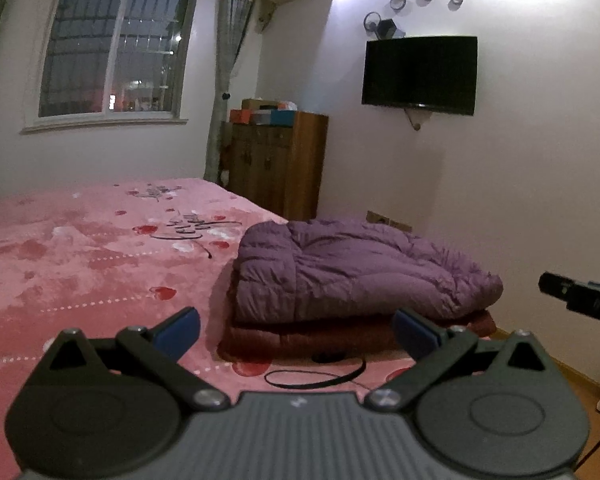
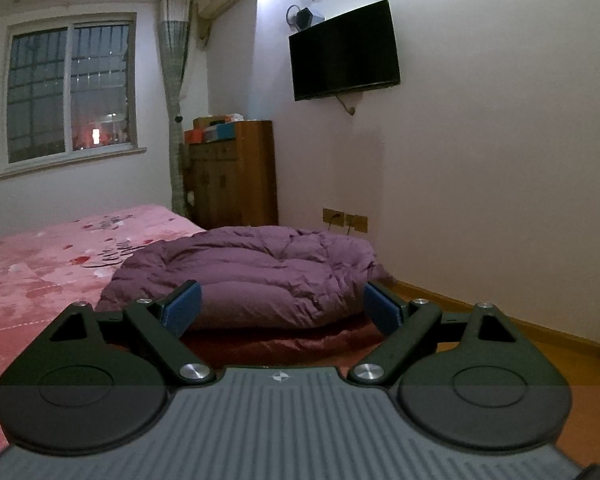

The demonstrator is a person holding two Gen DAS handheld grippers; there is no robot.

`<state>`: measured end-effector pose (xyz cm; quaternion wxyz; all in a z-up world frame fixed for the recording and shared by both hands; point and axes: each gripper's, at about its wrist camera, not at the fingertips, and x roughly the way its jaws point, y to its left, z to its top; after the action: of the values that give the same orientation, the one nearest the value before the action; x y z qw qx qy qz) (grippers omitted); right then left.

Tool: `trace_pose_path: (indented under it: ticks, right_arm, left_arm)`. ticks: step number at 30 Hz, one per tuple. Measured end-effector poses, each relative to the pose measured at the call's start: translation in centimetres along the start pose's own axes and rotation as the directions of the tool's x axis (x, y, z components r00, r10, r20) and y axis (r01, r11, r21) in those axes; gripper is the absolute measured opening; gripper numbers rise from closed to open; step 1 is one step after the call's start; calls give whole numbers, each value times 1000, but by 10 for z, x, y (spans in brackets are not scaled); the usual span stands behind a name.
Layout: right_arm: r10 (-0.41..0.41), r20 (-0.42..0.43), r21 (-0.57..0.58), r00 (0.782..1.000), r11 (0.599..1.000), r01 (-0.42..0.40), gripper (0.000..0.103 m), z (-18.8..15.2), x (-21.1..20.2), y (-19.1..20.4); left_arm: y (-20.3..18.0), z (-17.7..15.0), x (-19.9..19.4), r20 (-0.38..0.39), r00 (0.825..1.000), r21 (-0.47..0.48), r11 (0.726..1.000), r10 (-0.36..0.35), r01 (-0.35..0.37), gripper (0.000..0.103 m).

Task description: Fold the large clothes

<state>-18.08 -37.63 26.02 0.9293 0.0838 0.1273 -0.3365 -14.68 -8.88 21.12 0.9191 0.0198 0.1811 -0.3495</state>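
On the pink bed point(image 1: 80, 264), a folded puffy purple coat point(image 1: 352, 268); both tools point(image 1: 296, 330) point(image 2: 282, 306) released, empty

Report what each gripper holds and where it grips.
Nothing. The left gripper and right gripper are both open and empty, short of the purple padded garment.

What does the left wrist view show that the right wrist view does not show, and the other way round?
Only the left wrist view shows a black loop of cord lying on the pink bedspread and part of another black device at the right edge. Only the right wrist view shows the wooden floor strip along the wall past the bed. Both show the folded purple padded coat on a dark red garment, the wall television, the wooden cabinet, the window, and open fingers on the left gripper and the right gripper.
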Motion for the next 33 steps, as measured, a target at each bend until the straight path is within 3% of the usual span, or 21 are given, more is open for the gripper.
trace_pose_path:
  ticks: [12, 18, 33]
  right_arm:
    - [46, -108, 47, 993, 998, -41, 103, -6, 3, 0]
    - [44, -121, 39, 992, 998, -39, 103, -4, 3, 3]
    - [31, -148, 27, 988, 999, -27, 103, -3, 9, -4]
  left_arm:
    - [1, -7, -9, -21, 1000, -44, 999, 7, -8, 102]
    - [-1, -10, -8, -19, 999, -21, 999, 39, -39, 102]
    - [-2, -19, 1, -38, 998, -33, 999, 42, -43, 102]
